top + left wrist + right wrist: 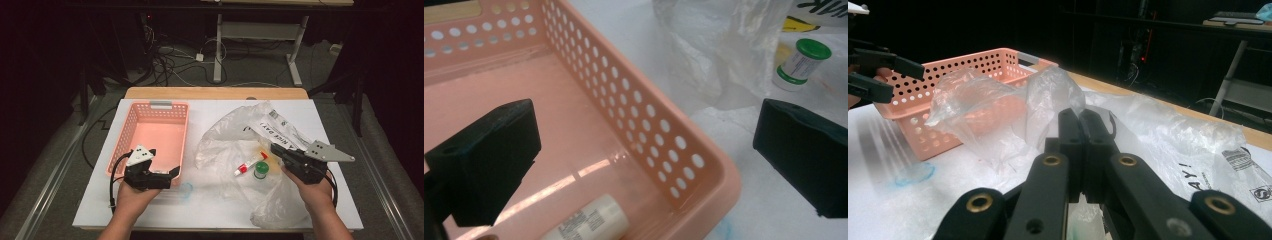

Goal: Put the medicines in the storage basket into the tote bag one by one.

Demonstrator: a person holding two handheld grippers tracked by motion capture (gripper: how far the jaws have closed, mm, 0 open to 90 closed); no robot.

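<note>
Here, perforated pink plastic basket beneath the gaping, empty left claw, glossy white bottle inside, right claw pinched shut, seemingly on crinkled clear bag, green-capped jar just beside it, on white tabletop.

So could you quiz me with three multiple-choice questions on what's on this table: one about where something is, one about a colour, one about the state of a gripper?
1. Where does the small bottle stand?
A. in the basket
B. on the plastic bag
C. on the floor

2. What colour is the bottle's cap?
A. green
B. blue
C. black

3. How do the left gripper's jaws stand?
A. shut on the tube
B. shut on the bag
C. open, with nothing between them

Answers:
1 B, it stands on the clear plastic bag, to the right of the pink basket.
2 A, the left gripper view shows a green cap.
3 C, its two black jaws stand wide apart over the basket's corner.
</note>
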